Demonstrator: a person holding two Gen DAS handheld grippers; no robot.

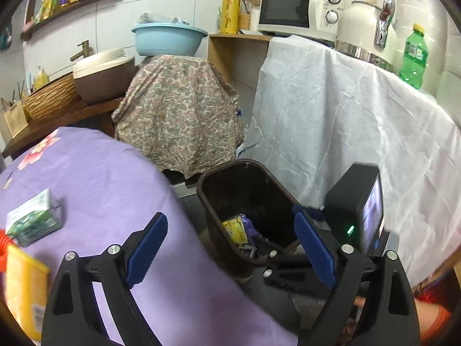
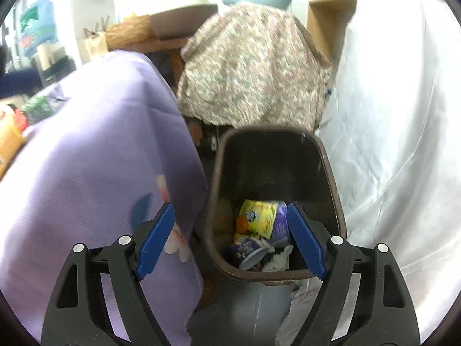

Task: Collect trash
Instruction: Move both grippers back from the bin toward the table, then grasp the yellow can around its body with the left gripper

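Two grippers empty over the bin

Several wrappers (image 2: 260, 219) and a crushed cup (image 2: 249, 252) already lie in the brown bin (image 2: 331, 173). A green box (image 1: 34, 220) and a yellow packet (image 1: 21, 285) remain on the purple-clothed counter (image 1: 115, 196), so the job looks part done. Right gripper (image 2: 230, 240) and left gripper (image 1: 230, 249) both gape wide, released, holding nothing.

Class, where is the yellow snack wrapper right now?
The yellow snack wrapper lies inside the dark bin, low centre in the right wrist view, between the purple tablecloth and white sheet.
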